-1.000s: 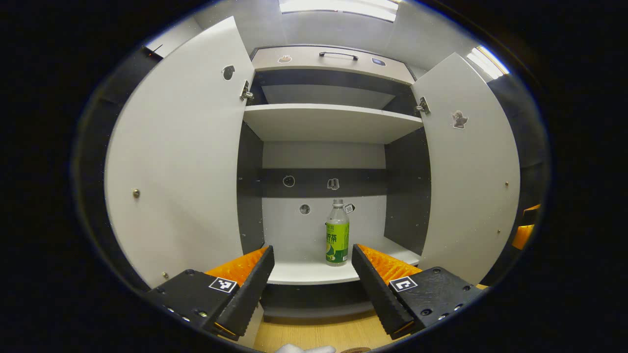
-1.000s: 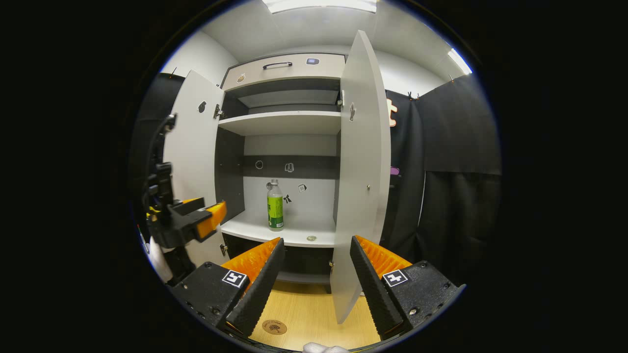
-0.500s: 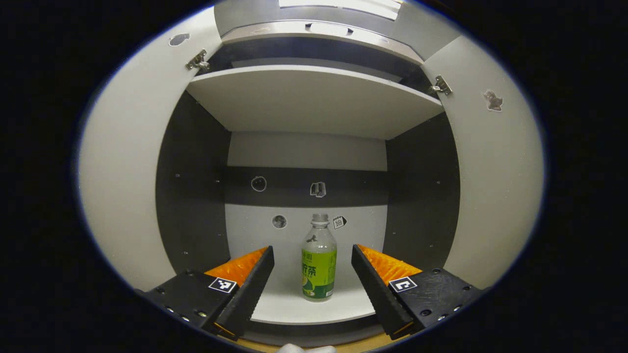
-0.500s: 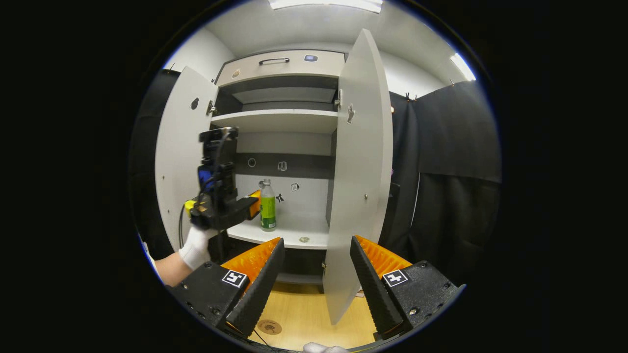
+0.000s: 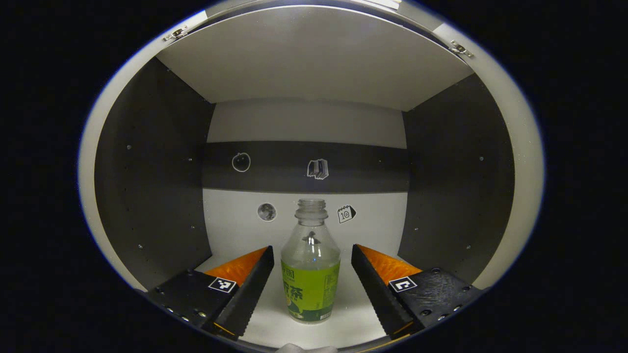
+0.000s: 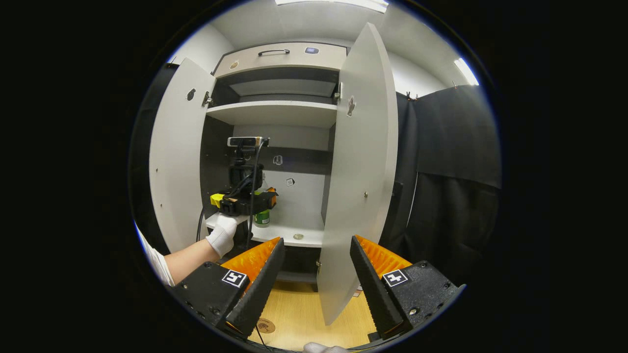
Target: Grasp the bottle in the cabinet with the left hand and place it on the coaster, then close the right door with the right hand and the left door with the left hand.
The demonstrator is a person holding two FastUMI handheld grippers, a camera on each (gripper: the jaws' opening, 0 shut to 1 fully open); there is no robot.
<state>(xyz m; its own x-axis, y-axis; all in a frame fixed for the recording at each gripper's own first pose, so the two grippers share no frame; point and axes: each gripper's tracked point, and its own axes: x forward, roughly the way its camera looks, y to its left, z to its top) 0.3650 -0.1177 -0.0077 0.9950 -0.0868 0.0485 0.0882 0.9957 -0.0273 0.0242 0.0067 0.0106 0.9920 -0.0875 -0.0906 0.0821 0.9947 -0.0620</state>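
The left gripper (image 5: 310,287) has pushed deeper into the cabinet (image 6: 274,110) since a moment ago, and its spread fingers now flank the bottle (image 5: 310,267) without touching it. Both cabinet doors stand open. The bottle stands upright on the lower shelf (image 6: 289,234). The right gripper (image 6: 314,279) hovers with fingers parted near the right door (image 6: 360,162). A coaster (image 6: 265,325) lies on the wooden floor.
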